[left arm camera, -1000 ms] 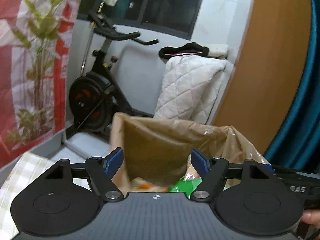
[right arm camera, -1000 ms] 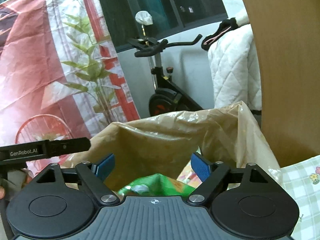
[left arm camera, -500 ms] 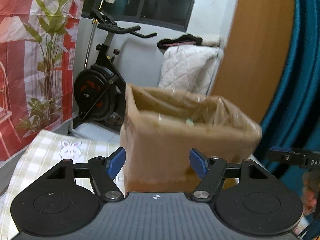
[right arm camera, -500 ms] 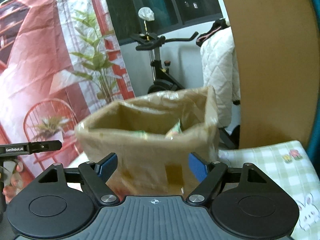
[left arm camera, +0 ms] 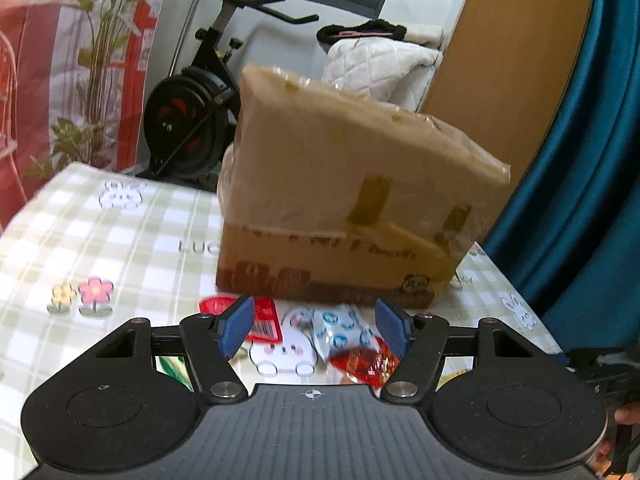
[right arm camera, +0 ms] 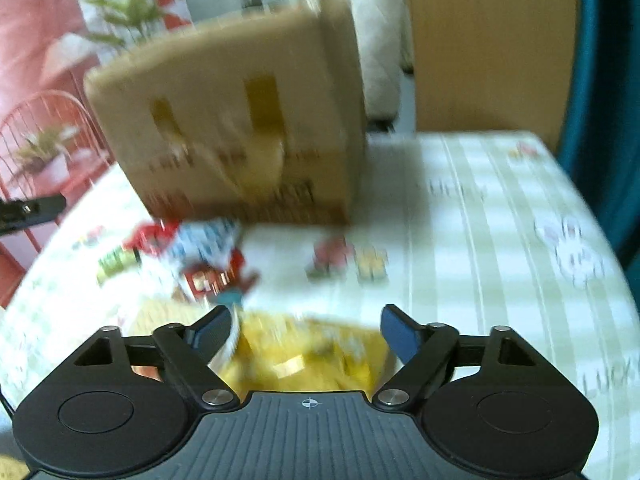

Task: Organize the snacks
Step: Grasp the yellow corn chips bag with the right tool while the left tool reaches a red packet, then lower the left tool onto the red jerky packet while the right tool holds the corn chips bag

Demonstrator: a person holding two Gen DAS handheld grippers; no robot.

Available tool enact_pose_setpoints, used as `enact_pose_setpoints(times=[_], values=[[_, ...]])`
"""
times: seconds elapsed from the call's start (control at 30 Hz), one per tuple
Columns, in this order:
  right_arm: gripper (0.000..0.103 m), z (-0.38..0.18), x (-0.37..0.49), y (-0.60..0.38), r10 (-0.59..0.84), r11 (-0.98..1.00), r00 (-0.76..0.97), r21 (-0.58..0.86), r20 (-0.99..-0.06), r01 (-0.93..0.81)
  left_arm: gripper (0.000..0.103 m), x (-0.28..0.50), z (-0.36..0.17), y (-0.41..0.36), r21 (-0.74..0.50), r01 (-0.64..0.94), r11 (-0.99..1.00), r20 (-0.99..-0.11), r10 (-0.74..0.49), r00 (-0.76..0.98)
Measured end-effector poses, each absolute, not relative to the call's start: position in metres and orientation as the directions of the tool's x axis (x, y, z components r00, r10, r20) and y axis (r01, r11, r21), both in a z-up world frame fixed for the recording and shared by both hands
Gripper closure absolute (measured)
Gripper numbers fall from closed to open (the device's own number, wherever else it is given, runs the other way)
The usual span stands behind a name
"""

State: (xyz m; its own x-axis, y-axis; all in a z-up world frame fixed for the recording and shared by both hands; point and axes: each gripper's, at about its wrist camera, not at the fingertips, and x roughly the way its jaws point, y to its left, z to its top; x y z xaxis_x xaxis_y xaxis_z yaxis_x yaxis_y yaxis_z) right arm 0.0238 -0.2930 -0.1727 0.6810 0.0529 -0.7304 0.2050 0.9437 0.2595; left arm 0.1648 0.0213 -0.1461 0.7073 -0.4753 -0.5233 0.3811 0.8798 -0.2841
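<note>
Snacks (left arm camera: 340,344) loose before box (left arm camera: 344,200); left tool (left arm camera: 314,326), right tool (right arm camera: 306,330) gaping, empty.

Table (left arm camera: 120,240) covered by a green-and-white checked cloth printed with rabbits, flowers and lettering. A cardboard box (left arm camera: 340,208), wrapped in clear plastic and patched with tape, stands on the cloth near the far edge. In front of the box lie loose snack packets: a red packet (left arm camera: 260,318), a white packet with blue print (left arm camera: 340,330) and a red-orange wrapper (left arm camera: 364,364), close together. Right wrist view, blurred: a yellow bag (right arm camera: 308,356) lies nearest, with further small packets (right arm camera: 348,262) between it and the box.
</note>
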Motion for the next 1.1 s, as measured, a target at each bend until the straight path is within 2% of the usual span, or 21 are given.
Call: enact_pose_setpoints(times=[0.07,0.17,0.2,0.23,0.27,0.37,0.6,0.8,0.97,1.0,1.07,1.1], values=[[0.01,-0.182,0.019,-0.292,0.059,0.938,0.658,0.268,-0.751,0.222,0.034,0.162,-0.151,0.022,-0.287,0.377,0.881,-0.531,-0.473,0.703],[0.009,-0.195,0.015,-0.294,0.102,0.911,0.642,0.331,-0.76,0.248,0.038,0.159,-0.158,0.025,-0.286,0.367,0.885,-0.548,-0.465,0.695],[0.01,-0.199,0.015,-0.294,0.113,0.905,0.635,0.342,-0.764,0.251,0.041,0.159,-0.159,0.025,-0.286,0.365,0.886,-0.554,-0.464,0.692],[0.017,-0.202,0.016,-0.294,0.118,0.903,0.627,0.346,-0.77,0.256,0.048,0.157,-0.161,0.025,-0.285,0.367,0.886,-0.56,-0.464,0.687],[0.026,-0.204,0.017,-0.292,0.122,0.902,0.623,0.349,-0.772,0.256,0.049,0.156,-0.163,0.027,-0.283,0.368,0.886,-0.563,-0.464,0.684],[0.031,-0.205,0.016,-0.292,0.126,0.895,0.646,0.368,-0.753,0.253,0.049,0.153,-0.17,0.027,-0.279,0.361,0.89,-0.578,-0.456,0.676],[0.032,-0.197,0.029,-0.295,0.058,0.925,0.736,0.314,-0.674,0.215,0.051,0.149,-0.195,0.021,-0.272,0.351,0.896,-0.634,-0.441,0.635],[0.032,-0.209,0.041,-0.291,-0.005,0.965,0.811,0.211,-0.585,0.159,0.049,0.137,-0.214,-0.003,-0.194,0.402,0.895,-0.661,-0.422,0.62],[0.032,-0.227,0.038,-0.305,0.005,0.936,0.831,0.295,-0.557,0.193,0.048,0.132,-0.225,-0.008,-0.158,0.4,0.903,-0.694,-0.39,0.605],[0.032,-0.23,0.034,-0.308,0.013,0.928,0.843,0.319,-0.538,0.19,0.045,0.131,-0.226,-0.01,-0.147,0.404,0.903,-0.698,-0.384,0.604],[0.032,-0.234,0.029,-0.312,0.026,0.923,0.852,0.34,-0.523,0.181,0.032,0.129,-0.226,-0.015,-0.123,0.419,0.9,-0.697,-0.379,0.61],[0.032,-0.235,0.028,-0.312,0.03,0.922,0.856,0.346,-0.516,0.177,0.031,0.129,-0.226,-0.017,-0.115,0.424,0.898,-0.692,-0.379,0.614]])
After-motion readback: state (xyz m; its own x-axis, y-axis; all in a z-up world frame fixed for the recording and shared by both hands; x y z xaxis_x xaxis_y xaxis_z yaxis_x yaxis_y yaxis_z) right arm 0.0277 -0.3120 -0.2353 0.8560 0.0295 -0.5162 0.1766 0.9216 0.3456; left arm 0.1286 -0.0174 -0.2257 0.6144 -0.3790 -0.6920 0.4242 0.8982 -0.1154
